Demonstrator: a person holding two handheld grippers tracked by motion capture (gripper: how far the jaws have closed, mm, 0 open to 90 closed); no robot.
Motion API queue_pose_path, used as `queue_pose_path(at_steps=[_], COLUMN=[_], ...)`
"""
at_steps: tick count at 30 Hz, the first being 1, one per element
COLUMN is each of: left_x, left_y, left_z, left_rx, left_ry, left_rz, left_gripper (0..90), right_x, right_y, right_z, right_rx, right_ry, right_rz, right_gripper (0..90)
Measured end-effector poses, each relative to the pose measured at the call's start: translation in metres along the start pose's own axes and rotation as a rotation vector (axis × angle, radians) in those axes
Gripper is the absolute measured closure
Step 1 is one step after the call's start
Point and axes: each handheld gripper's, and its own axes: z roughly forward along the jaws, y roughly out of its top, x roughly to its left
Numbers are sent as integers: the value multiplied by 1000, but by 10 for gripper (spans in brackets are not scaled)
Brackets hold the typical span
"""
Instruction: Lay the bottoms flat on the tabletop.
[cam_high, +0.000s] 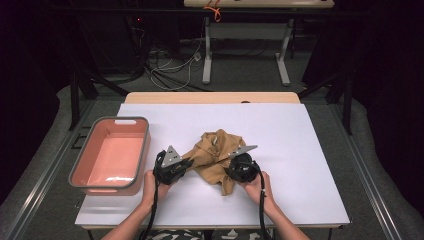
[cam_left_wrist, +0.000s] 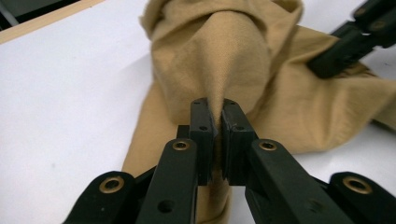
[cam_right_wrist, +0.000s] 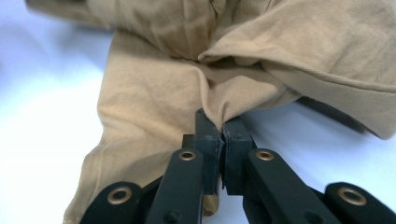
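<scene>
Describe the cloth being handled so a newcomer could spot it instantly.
On the white table, right of the pink bin, lies a crumpled tan cloth. The left hand-held gripper and right hand-held gripper each pinch a fold. It is the table's one soft, wrinkled item.

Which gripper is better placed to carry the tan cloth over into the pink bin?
Left, probably. The left gripper is shut on the tan cloth and nearer the pink bin; the right gripper is farther away.
</scene>
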Motion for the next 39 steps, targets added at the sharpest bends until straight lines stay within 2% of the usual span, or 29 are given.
queue_pose_path(at_steps=[1,2,3,4,6,7,8,9,12,15,17,19,20,23,25,26,27,28,31,33,34,35,36,37,39], left_x=[1,3,4,5,5,5,5,5,3,-2,-4,-5,-6,-7,-5,-5,-4,-3,-1,1,2,3,5,6,6], left_y=[0,0,-1,-1,0,0,1,1,3,4,4,3,3,2,1,1,1,2,4,6,6,7,7,6,5], left_z=[0,1,2,4,5,5,4,4,4,6,8,11,12,13,11,10,9,8,4,1,0,1,2,3,6], left_rx=[0,-2,-1,-2,4,4,11,14,32,34,45,54,51,43,38,32,21,16,-10,-20,-18,-16,-8,-2,8], left_ry=[0,3,9,12,15,16,17,13,6,5,8,-1,-3,0,-5,-5,-6,-10,-21,-21,-13,0,9,15,22], left_rz=[-9,-17,-14,-20,-19,-20,-18,-12,-2,11,32,45,45,55,40,32,31,23,6,-21,-26,-25,-31,-37,-38], left_gripper=[843,839,835,826,777,750,695,651,508,444,444,505,546,634,713,748,769,796,819,819,818,812,798,785,743], right_x=[0,0,-2,-4,-7,-9,-10,-10,-13,-16,-17,-19,-18,-18,-17,-16,-14,-14,-8,-5,-3,-1,0,0,0], right_y=[-3,-4,-6,-6,-5,-4,-3,-1,2,4,5,5,5,4,4,3,3,3,0,-3,-5,-6,-6,-6,-4], right_z=[-1,-4,-3,-2,0,-2,-1,-1,0,4,8,11,11,12,13,11,9,8,0,-5,-8,-8,-8,-8,-8], right_rx=[-9,17,21,21,8,21,-8,-12,-32,-41,-44,-51,-35,-26,-54,-39,-18,-22,-1,26,54,66,68,62,63], right_ry=[6,11,5,5,-7,-21,-19,-38,-47,-54,-47,-43,-39,-35,-19,-30,-28,-24,-10,12,24,16,21,14,-3], right_rz=[3,14,22,24,24,9,7,3,27,32,21,9,25,23,19,11,29,-4,-2,-2,-6,-28,-42,-38,-37], right_gripper=[874,868,846,806,669,641,581,519,449,467,553,650,702,798,851,863,868,874,876,875,875,873,865,848,772])
